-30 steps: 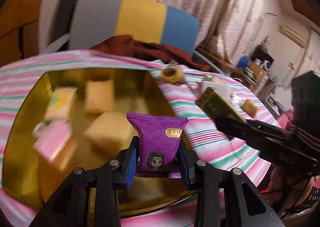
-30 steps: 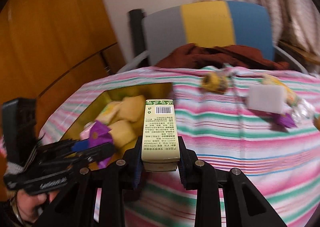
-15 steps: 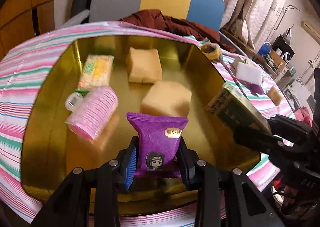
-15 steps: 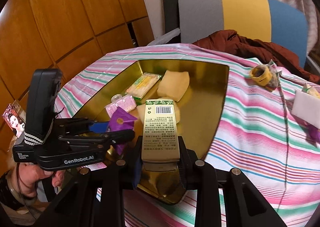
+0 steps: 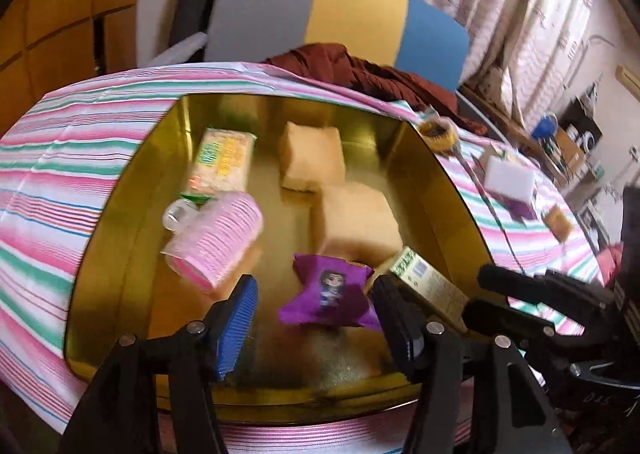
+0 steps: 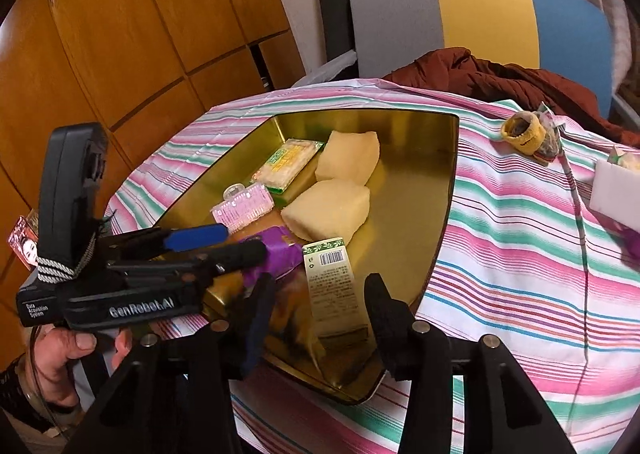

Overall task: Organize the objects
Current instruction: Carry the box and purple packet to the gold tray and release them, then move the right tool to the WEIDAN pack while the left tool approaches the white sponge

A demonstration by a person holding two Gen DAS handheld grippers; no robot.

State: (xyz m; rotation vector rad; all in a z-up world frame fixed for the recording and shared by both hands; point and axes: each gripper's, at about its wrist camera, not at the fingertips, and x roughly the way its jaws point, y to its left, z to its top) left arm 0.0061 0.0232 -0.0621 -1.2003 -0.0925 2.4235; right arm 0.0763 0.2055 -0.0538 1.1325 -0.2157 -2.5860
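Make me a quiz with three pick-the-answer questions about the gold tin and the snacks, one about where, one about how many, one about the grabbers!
1. Where is the purple snack packet?
A. inside the gold tin
B. on the chair
C. on the striped tablecloth

2. How many pale yellow sponge cakes are in the tin?
A. five
B. none
C. two

3. How are the left gripper and right gripper?
A. both shut on snacks
B. both open
C. one open, one shut

Answers:
1 A, it lies on the tin's floor.
2 C, one cake sits behind another.
3 B, the fingers stand apart; the green box lies free between the right ones.
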